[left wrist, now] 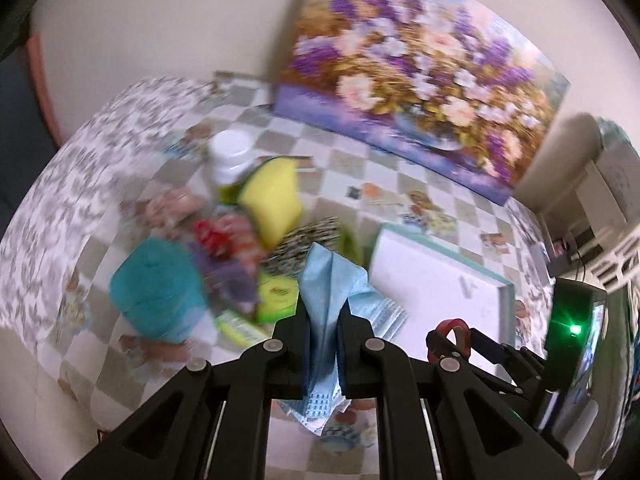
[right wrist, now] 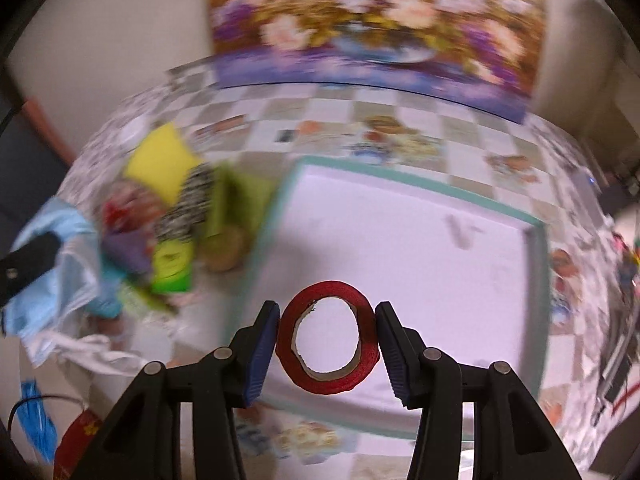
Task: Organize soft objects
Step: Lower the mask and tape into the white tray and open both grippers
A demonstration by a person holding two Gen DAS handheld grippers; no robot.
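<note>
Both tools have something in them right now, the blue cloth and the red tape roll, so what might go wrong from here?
1. The blue cloth hangs loose from the left tool; its trailing end may drag through the pile, catching the yellow sponge.
2. The red tape roll is pinched only at its outer edges by the right tool; it may slip or twist out over the white tray.
3. Both views are blurred, so placement may be imprecise.

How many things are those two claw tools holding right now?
2. The left gripper pinches a light blue cloth above the pile. The right gripper clamps a red tape roll over the white tray.
</note>
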